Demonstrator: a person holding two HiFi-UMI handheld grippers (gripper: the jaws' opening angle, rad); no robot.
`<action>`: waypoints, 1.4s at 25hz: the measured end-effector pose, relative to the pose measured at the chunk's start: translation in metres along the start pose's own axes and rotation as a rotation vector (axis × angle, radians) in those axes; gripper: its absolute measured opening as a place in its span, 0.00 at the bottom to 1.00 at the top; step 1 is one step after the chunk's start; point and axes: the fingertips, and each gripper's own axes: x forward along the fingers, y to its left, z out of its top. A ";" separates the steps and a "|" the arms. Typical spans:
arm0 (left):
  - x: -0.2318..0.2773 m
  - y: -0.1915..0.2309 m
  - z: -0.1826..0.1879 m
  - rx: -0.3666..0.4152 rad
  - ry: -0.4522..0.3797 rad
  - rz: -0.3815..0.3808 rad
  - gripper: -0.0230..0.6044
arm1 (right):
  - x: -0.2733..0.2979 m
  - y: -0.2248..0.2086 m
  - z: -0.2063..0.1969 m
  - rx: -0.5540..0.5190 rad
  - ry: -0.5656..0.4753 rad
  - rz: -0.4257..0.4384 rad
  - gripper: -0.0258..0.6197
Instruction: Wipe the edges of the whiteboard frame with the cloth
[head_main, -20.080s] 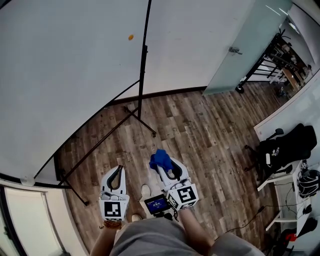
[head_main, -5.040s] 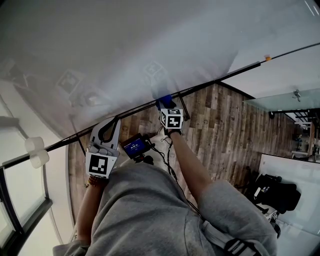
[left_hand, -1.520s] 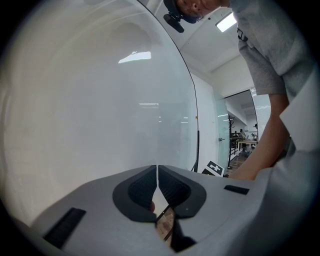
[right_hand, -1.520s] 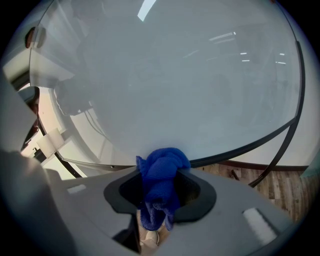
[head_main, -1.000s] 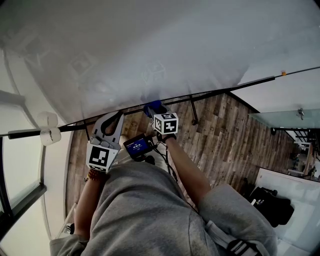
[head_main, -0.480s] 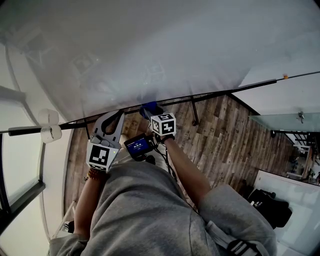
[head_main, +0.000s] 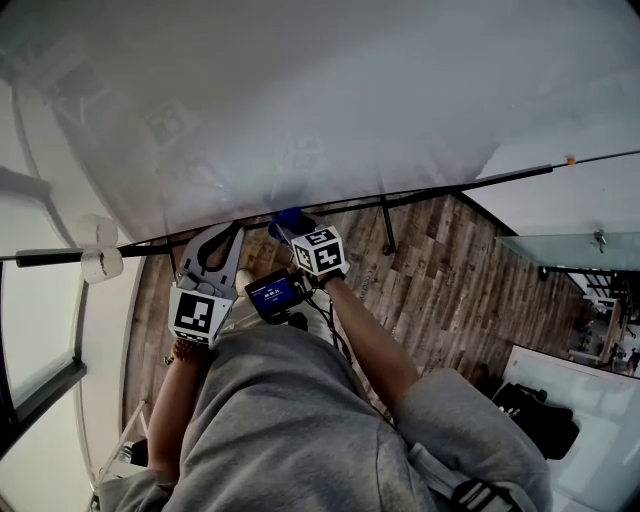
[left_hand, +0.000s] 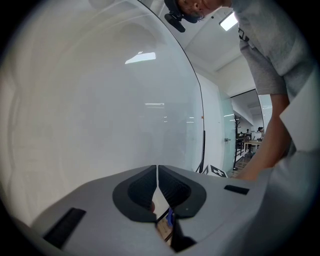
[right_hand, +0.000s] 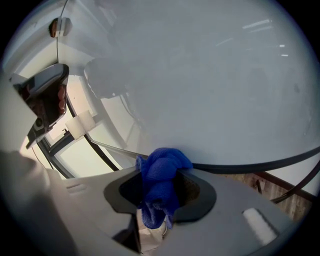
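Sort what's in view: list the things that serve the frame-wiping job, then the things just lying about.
In the job:
blue cloth
right tool, shut on the cloth
whiteboard frame

Lying about:
left tool, shut and empty
black bag
glass door

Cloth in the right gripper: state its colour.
The cloth is deep blue; the right gripper view shows it best.

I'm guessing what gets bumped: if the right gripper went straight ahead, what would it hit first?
Probably the whiteboard's dark frame edge: the blue cloth in the right gripper seems pressed against it, though depth is hard to judge.
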 end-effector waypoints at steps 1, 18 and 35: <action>0.000 0.000 0.000 -0.002 -0.001 0.002 0.07 | 0.000 0.001 0.000 -0.003 0.004 0.009 0.26; -0.013 0.011 0.003 -0.033 -0.014 0.060 0.07 | 0.009 0.016 0.003 0.062 0.037 0.056 0.26; -0.042 0.022 -0.016 -0.067 0.012 0.143 0.07 | 0.015 0.021 0.009 0.305 0.013 0.145 0.26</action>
